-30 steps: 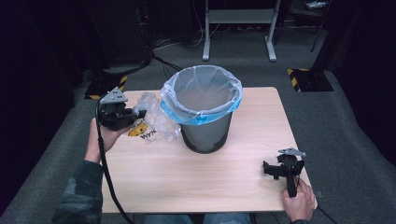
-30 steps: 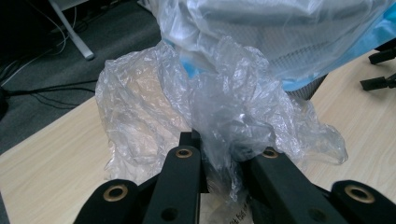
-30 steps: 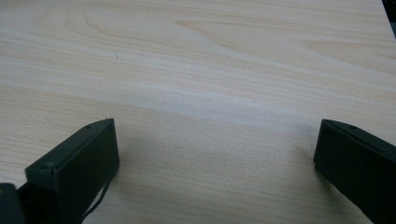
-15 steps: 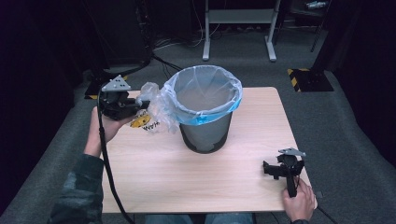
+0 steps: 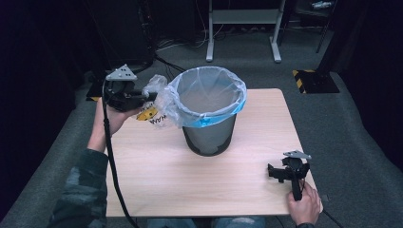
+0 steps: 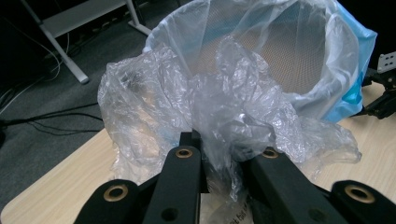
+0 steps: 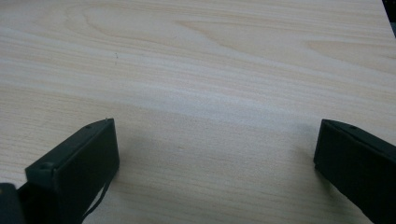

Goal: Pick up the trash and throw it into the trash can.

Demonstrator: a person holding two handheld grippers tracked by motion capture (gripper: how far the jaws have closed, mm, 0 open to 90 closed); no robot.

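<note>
High view: one bin [image 5: 209, 137], one plastic bag [image 5: 159, 102] (crumpled), two grippers.

Clear plastic bag [image 6: 219, 107]: thin film, crinkled, glossy, some printed lettering. Bin [image 5: 209, 137]: dark metal mesh, matt. Bin liner [image 5: 211, 97]: translucent plastic, smooth, faint sheen, pale blue at the rim. Surface [image 5: 199, 185]: light wood-grain laminate, smooth, matt. Left tool [image 6: 219, 158]: black matt plastic with brass-coloured inserts. Right tool [image 7: 215, 163]: black matt jaws. Floor [image 5: 361, 123]: grey carpet, rough.
</note>
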